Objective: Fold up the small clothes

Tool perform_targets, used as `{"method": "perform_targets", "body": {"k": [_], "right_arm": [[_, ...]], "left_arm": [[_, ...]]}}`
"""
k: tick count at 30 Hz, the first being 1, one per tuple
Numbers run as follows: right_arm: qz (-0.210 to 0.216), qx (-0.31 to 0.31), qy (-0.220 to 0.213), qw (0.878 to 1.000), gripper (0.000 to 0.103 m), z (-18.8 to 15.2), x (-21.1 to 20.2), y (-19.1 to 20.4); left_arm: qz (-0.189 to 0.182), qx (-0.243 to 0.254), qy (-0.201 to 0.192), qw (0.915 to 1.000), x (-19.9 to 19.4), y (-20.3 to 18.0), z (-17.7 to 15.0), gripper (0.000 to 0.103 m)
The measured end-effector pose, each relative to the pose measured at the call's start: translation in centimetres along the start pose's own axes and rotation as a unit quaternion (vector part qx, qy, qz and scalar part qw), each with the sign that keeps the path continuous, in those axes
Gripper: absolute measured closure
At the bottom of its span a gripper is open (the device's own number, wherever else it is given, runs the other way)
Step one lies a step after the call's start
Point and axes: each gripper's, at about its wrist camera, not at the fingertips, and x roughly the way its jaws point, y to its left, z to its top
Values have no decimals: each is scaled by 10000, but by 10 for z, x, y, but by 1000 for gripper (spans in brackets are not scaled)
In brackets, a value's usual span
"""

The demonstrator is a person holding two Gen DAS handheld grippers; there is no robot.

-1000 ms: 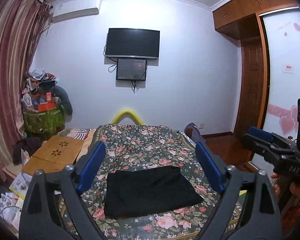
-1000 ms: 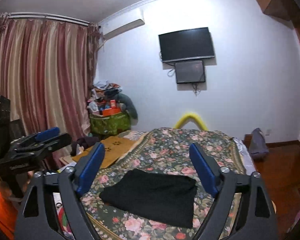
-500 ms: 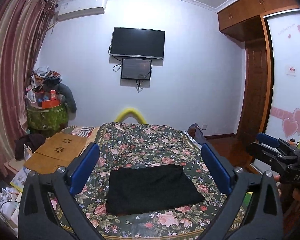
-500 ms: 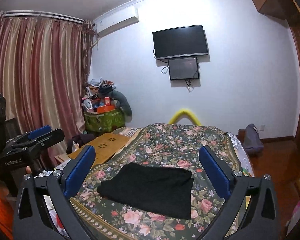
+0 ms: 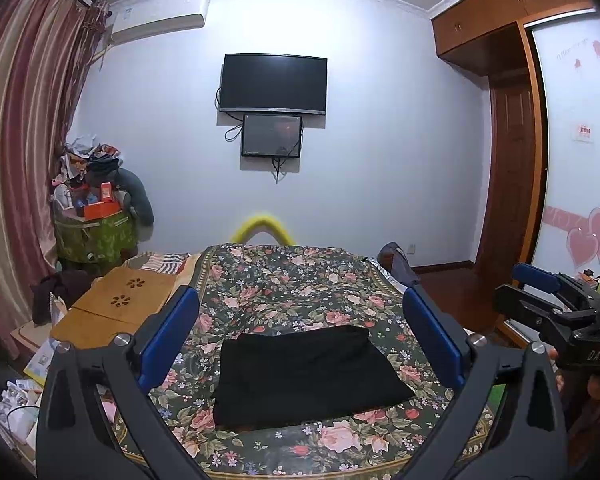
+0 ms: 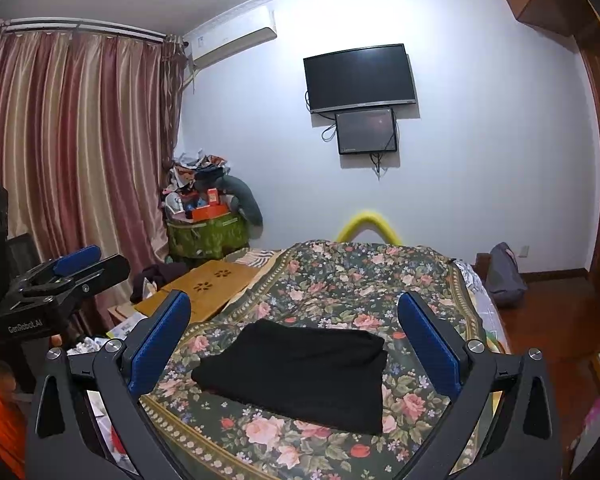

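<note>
- The left gripper (image 5: 300,336) has its two blue pads far apart and holds nothing. It hangs in the air above the near end of the bed.
- The right gripper (image 6: 294,332) is spread wide too, with nothing between its blue pads. It also hangs above the near end of the bed, apart from the cloth.
- Each gripper shows at the side of the other one's view, well off to the side of the bed.
- The black cloth (image 5: 308,376) lies folded in a flat, neat shape on the bed, close to the near edge and about in the middle from side to side. Nothing touches it.
- The bed (image 5: 284,280) has a dark cover with pink and white flowers. The rest of the cover is bare.
- A yellow curved bar (image 5: 262,226) sticks up behind the far edge of the bed.
- A small wooden table (image 5: 116,306) stands just beside the bed's left edge.
- A green basket (image 5: 94,236) piled with stuff sits in the far left corner of the room, next to the striped red curtain (image 5: 16,160).
- A dark TV (image 5: 273,83) hangs on the white far wall, with a smaller screen (image 5: 272,136) just under it.
- An air conditioner (image 5: 160,18) sits high on that wall. A brown wardrobe (image 5: 512,128) stands at the right.
</note>
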Motion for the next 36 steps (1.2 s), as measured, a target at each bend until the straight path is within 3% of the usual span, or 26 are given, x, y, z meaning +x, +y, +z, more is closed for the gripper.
{"method": "perform_targets", "body": {"k": [36], "right_arm": [[-52,82,16,10000,0,3,-5,2]], "left_arm": [[-185,6,111,9998,6,-1,-1,0]]}}
